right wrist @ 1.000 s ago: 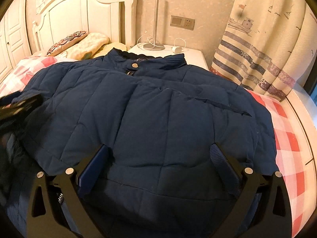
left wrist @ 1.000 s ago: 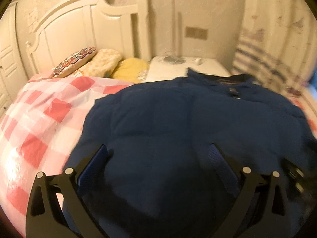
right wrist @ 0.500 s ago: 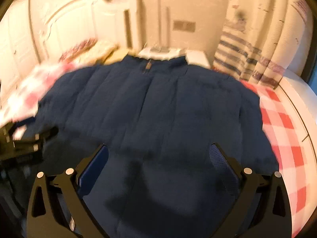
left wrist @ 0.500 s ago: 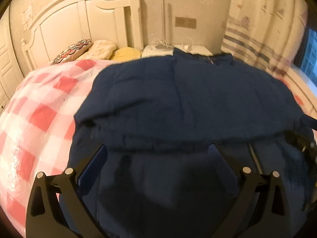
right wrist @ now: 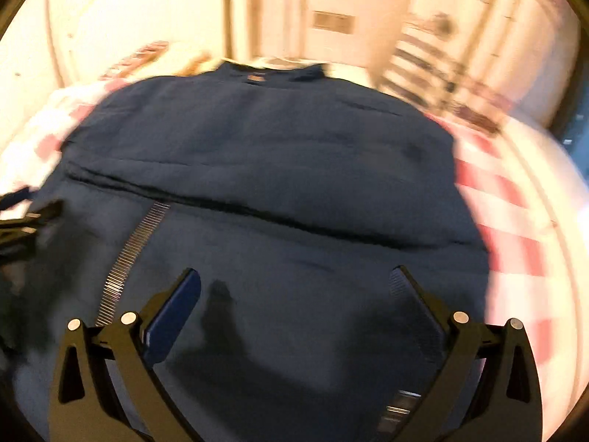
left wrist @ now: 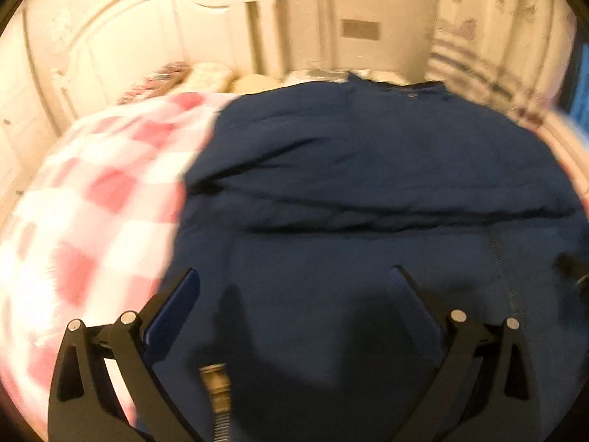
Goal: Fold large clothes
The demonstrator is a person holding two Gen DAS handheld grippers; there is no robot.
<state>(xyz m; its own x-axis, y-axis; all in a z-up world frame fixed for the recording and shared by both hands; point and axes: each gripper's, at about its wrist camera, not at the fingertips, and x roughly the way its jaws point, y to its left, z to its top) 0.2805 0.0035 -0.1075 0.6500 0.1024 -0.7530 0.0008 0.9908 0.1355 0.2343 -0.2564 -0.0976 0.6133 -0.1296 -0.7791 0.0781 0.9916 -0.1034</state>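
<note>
A pink-and-white checked bedspread (left wrist: 95,199) fills the left of the left wrist view and shows again at the right edge of the right wrist view. A white headboard (left wrist: 154,25) stands at upper left, with blurred pillows (left wrist: 191,75) at its foot. A wall switch plate (left wrist: 360,30) sits at top centre, and a striped curtain (right wrist: 438,62) hangs at upper right

Between and ahead of the spread jaws lies the navy jacket (left wrist: 368,169), matt quilted cloth, its inner lining smoother; a strip of metal zipper teeth (right wrist: 132,250) glints left of the right gripper (right wrist: 294,287). Left of the left gripper (left wrist: 294,287), the checked bedsheet (left wrist: 92,202) looks soft cotton. The fingers (left wrist: 173,313) are matt black plastic with blue pads and shiny metal pins
</note>
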